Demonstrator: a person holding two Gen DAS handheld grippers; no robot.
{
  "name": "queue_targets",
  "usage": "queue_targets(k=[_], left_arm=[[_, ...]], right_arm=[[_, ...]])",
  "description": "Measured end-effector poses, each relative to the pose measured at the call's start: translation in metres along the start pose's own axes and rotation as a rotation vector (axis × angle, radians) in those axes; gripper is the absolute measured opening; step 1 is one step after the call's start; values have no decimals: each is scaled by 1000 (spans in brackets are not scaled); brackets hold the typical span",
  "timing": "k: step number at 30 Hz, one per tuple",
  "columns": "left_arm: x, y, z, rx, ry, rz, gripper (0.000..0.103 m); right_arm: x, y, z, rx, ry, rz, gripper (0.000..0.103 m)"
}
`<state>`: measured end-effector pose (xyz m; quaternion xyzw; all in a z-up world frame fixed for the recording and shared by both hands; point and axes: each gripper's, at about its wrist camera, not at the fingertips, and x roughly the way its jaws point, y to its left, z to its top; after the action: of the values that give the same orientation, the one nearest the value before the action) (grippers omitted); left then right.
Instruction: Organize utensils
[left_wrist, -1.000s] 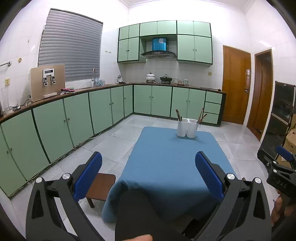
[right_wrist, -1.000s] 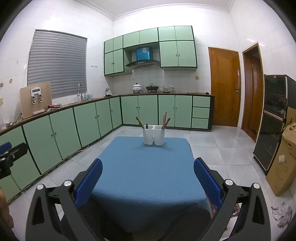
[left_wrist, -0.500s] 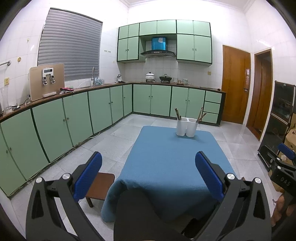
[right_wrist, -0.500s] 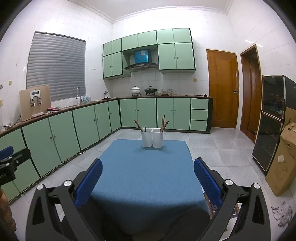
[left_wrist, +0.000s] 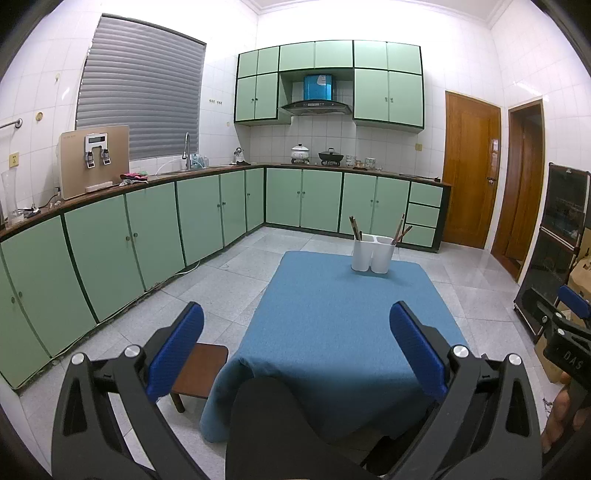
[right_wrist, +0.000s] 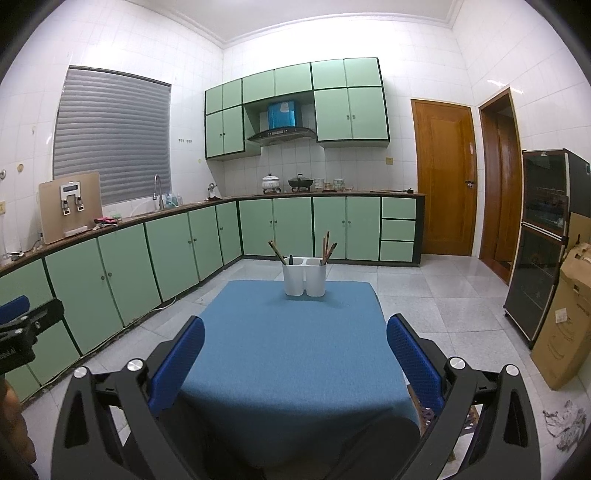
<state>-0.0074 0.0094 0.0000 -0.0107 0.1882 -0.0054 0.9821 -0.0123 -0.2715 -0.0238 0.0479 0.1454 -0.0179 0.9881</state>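
Blue cloth covers the desk (right_wrist: 295, 350) in a tiled kitchen, where a white two-compartment holder (right_wrist: 304, 277) stands near the desk's far edge with the utensils in it. Seen from the right wrist camera, wooden sticks, seemingly chopsticks (right_wrist: 276, 251), lean out of the holder's left compartment beside a short dark piece too small to identify, while more brown sticks (right_wrist: 327, 248) rise from its right compartment. No utensil shows on the cloth on the near side of the holder. Both claws hang well short of the holder, above the desk's near edge: the left claw (left_wrist: 296, 345) is spread wide with nothing between its blue pads, and the right claw (right_wrist: 295, 349) is likewise spread wide and carries nothing. With every visible utensil standing in the holder and both claws unloaded, the scene fits either a sorting already completed, with items divided between the two compartments, or a mixed holder awaiting re-sorting; the pictures do not settle which. Whether the compartments hold matching kinds cannot be read at this range. Green cabinets (right_wrist: 177, 254) line the walls behind the holder, and a cardboard box (right_wrist: 565, 317) sits on the floor well off to the holder's right.
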Motion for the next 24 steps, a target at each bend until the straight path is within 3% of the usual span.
queue_targets(k=[24], left_arm=[[0,-2,0,-3,-1,-4,98]], right_arm=[[0,1,-1,2,0,-3,97]])
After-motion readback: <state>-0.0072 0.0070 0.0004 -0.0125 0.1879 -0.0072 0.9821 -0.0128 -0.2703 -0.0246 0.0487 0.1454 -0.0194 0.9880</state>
